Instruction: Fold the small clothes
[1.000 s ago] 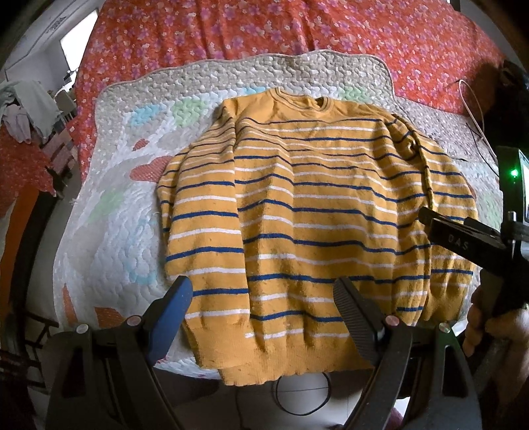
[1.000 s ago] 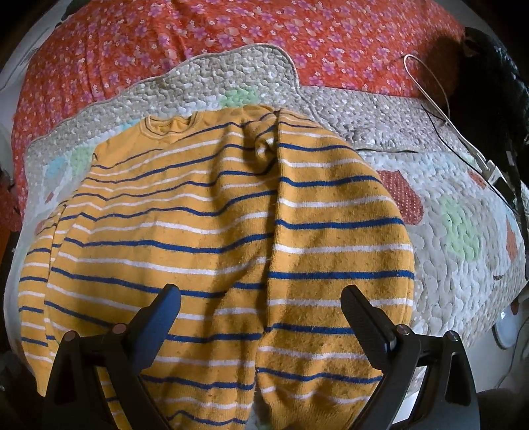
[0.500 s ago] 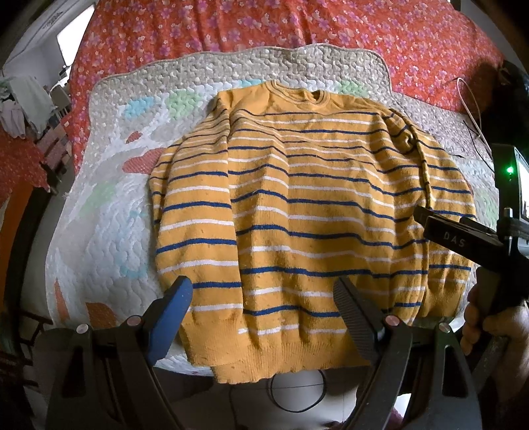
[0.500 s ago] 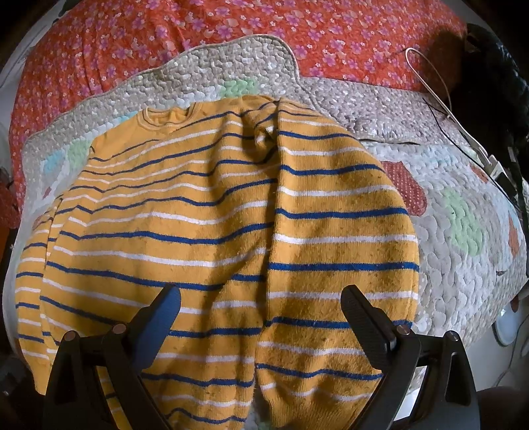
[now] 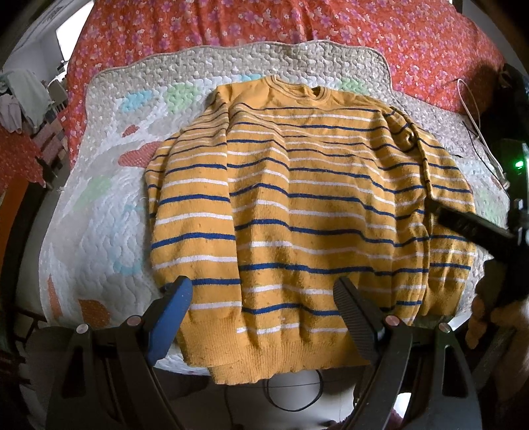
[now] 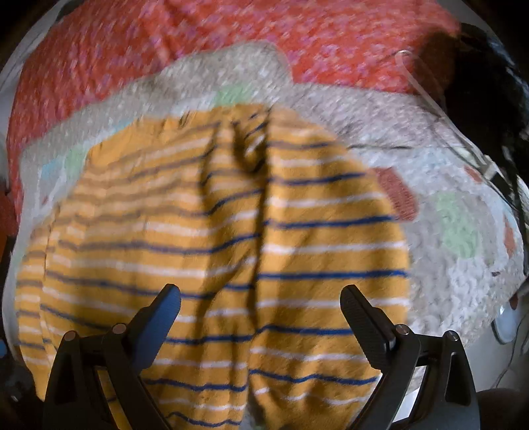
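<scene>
Both fingers of the left gripper (image 5: 263, 299) stand wide apart and hold nothing, hovering over the hem of the yellow sweater (image 5: 307, 211). Its blue finger sits above the garment's left sleeve edge, and its black ribbed finger sits over the lower body. The right gripper (image 6: 261, 306) is likewise spread open and empty, poised above the sweater's right half, though that view is blurred. The sweater, striped in blue and white, lies flat on a pale quilted mat (image 5: 99, 185) with its collar pointing away and both sleeves folded in along its sides. The mat rests on a red floral bedspread (image 5: 330, 23). A white cable (image 5: 471, 109) runs along the mat's right side.
</scene>
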Action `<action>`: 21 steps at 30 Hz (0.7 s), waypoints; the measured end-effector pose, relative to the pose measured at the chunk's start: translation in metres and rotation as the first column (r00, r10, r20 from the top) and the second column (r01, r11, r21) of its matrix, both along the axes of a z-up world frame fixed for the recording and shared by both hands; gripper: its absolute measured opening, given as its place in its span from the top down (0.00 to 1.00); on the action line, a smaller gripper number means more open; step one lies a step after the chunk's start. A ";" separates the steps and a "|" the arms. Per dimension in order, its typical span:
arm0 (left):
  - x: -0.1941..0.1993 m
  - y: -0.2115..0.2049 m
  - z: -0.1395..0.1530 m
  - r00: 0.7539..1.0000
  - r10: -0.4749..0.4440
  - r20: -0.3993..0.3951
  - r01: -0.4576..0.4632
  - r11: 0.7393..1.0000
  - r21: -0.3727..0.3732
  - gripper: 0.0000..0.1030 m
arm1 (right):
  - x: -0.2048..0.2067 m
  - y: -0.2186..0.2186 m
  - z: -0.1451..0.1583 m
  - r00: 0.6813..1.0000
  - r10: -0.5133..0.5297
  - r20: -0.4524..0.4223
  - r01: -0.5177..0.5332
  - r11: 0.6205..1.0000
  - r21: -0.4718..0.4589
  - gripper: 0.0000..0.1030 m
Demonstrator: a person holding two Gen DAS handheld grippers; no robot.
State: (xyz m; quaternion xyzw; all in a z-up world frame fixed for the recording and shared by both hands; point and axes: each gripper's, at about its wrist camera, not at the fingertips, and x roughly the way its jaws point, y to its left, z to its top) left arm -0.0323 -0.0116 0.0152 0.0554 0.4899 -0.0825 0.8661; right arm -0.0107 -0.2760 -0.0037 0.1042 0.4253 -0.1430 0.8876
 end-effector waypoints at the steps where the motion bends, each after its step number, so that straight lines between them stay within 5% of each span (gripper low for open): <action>1: 0.000 0.000 0.000 1.000 -0.003 0.002 0.003 1.000 -0.001 0.16 | -0.001 -0.005 0.001 1.000 -0.016 0.006 0.015 1.000 0.007 0.04; 11: -0.006 -0.001 0.009 0.998 -0.031 0.050 0.032 0.999 -0.019 0.16 | 0.001 0.002 -0.005 1.000 -0.004 -0.028 0.003 1.000 -0.019 0.04; 21: -0.005 -0.012 0.051 0.969 -0.112 0.222 0.114 0.993 0.001 0.16 | 0.001 0.004 -0.004 1.000 0.003 -0.031 -0.004 1.000 -0.026 0.04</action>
